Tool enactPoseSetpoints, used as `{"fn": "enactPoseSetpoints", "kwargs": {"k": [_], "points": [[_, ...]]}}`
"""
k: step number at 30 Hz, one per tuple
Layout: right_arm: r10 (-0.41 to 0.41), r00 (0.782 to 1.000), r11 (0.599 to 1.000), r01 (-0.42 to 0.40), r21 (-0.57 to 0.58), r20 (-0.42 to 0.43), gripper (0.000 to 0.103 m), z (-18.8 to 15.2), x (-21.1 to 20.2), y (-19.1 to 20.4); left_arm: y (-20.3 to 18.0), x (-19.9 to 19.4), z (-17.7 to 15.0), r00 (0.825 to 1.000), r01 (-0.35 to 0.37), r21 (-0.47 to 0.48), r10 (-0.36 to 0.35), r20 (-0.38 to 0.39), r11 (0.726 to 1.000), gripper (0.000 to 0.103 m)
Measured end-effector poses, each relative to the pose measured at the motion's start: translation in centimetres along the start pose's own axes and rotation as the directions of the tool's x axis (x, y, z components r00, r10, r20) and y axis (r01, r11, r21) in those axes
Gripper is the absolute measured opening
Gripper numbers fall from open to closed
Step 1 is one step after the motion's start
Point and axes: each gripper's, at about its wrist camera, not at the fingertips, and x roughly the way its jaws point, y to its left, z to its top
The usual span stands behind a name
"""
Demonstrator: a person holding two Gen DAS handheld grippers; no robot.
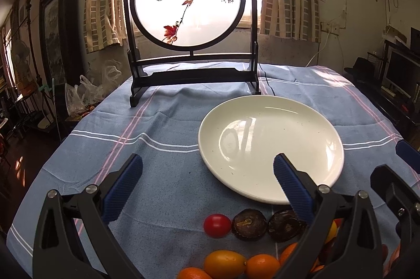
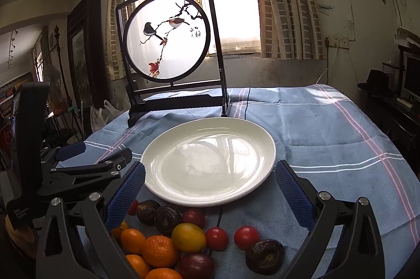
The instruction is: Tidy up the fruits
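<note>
Left tool (image 1: 207, 174): jaws wide apart, holding nothing, above the blue striped bench cloth (image 1: 162, 121).
Fruit pile (image 2: 168, 245): orange citrus, red tomatoes and dark brown fruits, loose just before the empty white round plate (image 2: 210, 161).
Right tool (image 2: 210, 182): gaping, empty.
Advice: take outer fruits singly.
Obstacle: black-framed bird screen (image 2: 168, 43) behind plate.

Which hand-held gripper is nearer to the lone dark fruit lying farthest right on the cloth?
The right hand-held gripper: the dark fruit lies just below its open fingers. The left hand-held gripper hangs over the pile's other end.
</note>
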Motion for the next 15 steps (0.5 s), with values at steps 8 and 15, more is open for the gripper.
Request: {"fn": "enactPoseSetpoints", "kwargs": {"k": [8,15], "points": [[0.0,1.0,1.0,0.0,-0.009,-0.001,0.099,-0.1,0.1,0.2,0.0,-0.1,0.1,1.0,0.009,-0.004,-0.009,0.004,1.0,0.098],[-0.014,1.0,0.999,0.014,-0.042,-0.015,0.099,1.0,-1.0,0.0,0.3,-1.4,0.1,0.999,0.028,0.031,-0.029,0.034,0.999,0.098]]}}
